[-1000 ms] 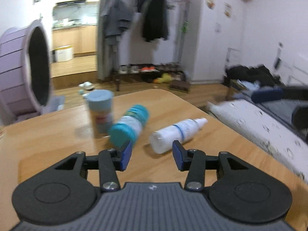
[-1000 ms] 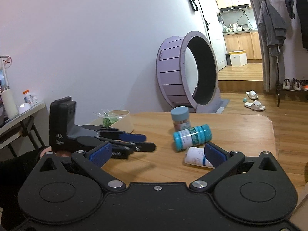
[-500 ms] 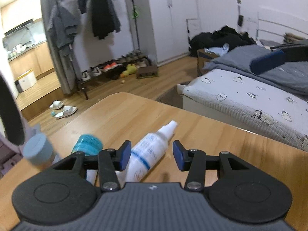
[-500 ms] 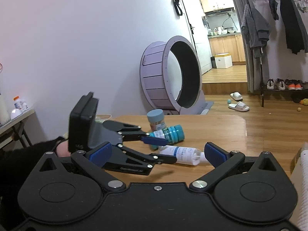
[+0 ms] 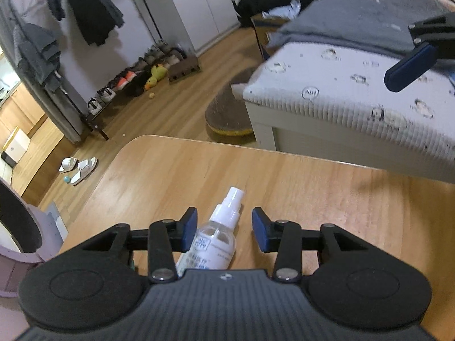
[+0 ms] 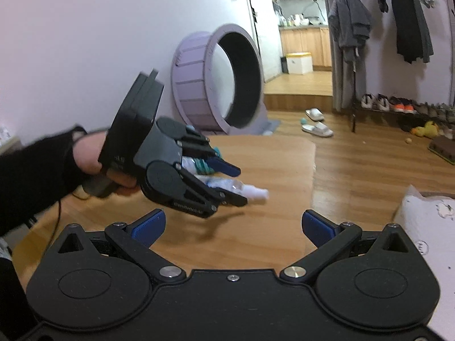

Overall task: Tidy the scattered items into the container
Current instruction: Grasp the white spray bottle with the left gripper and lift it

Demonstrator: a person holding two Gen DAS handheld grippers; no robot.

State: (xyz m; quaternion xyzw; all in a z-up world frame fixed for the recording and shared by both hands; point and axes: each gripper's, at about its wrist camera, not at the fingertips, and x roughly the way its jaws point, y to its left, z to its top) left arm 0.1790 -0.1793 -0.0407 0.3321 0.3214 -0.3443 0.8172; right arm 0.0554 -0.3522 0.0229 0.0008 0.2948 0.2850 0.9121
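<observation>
The wooden table (image 5: pixel 298 187) extends ahead of and beneath both tongs. A bed (image 5: pixel 355 96) stands beyond its far edge, ahead and to the right of the left tongs. A purple wheel (image 6: pixel 219 76) stands on the floor past the table, ahead of the right tongs.

The left tongs (image 5: pixel 224 228) are tipped down toward the tabletop with both fingers spread apart. A white spray bottle (image 5: pixel 219 236) lies on the table between them, nozzle pointing away from the tongs. The bottle sits close against the left blue pad (image 5: pixel 189 227); a clear gap separates it from the right pad. No grip is applied.

The right tongs (image 6: pixel 231 226) are held above the near part of the table, fingers wide apart and holding nothing. From their view the left tongs appear ahead and to the left, with the bottle's white nozzle projecting beyond the fingertips. A teal-capped bottle (image 6: pixel 203 164) lies just behind those fingers, mostly hidden.
</observation>
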